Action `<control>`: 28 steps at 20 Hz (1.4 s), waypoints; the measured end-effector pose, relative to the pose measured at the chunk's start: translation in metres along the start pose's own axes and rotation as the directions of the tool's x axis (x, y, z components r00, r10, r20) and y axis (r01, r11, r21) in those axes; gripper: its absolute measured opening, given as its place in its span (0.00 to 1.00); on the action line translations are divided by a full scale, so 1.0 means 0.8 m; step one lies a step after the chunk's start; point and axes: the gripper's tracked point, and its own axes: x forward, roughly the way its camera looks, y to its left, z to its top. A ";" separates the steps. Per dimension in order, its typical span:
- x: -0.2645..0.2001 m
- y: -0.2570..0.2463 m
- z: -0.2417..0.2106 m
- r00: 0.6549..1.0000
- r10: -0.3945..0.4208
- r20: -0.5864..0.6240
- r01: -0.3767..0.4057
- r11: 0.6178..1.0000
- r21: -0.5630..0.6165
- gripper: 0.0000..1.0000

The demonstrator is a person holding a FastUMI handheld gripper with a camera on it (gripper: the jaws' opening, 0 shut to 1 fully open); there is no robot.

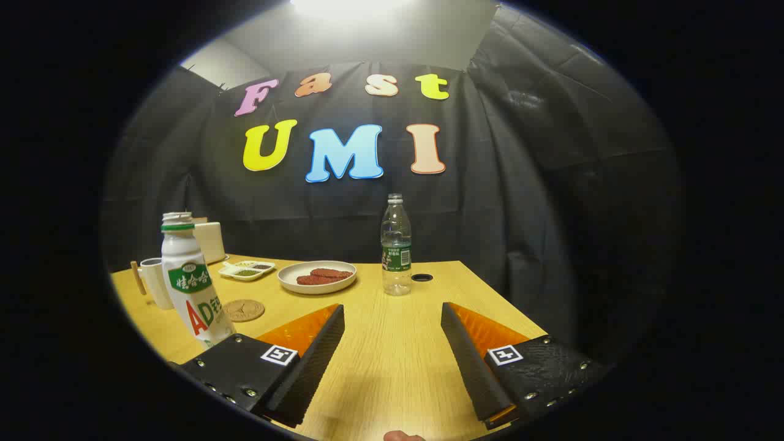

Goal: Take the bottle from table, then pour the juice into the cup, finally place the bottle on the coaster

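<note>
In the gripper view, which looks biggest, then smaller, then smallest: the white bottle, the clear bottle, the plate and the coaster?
1. White bottle, though it stands nearest the open gripper.
2. Clear bottle and plate: too alike to rank.
3. Coaster, smallest.

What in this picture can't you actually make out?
- White bottle: its base sits behind the left finger of the open jaws, gripper view.
- Cup: partly behind that bottle; contents unseen.
- Small tray: its fillings are too small to identify.
- Clear bottle: liquid level unclear.
</note>
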 end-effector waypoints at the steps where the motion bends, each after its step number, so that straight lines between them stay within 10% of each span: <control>1: 0.008 -0.002 0.005 1.000 0.003 0.000 -0.003 1.000 0.024 0.97; 14: -0.083 0.058 0.092 0.998 -0.042 0.050 0.045 0.997 -0.057 0.98; 28: -0.128 0.178 0.062 0.992 0.117 0.052 -0.115 0.993 -0.037 0.97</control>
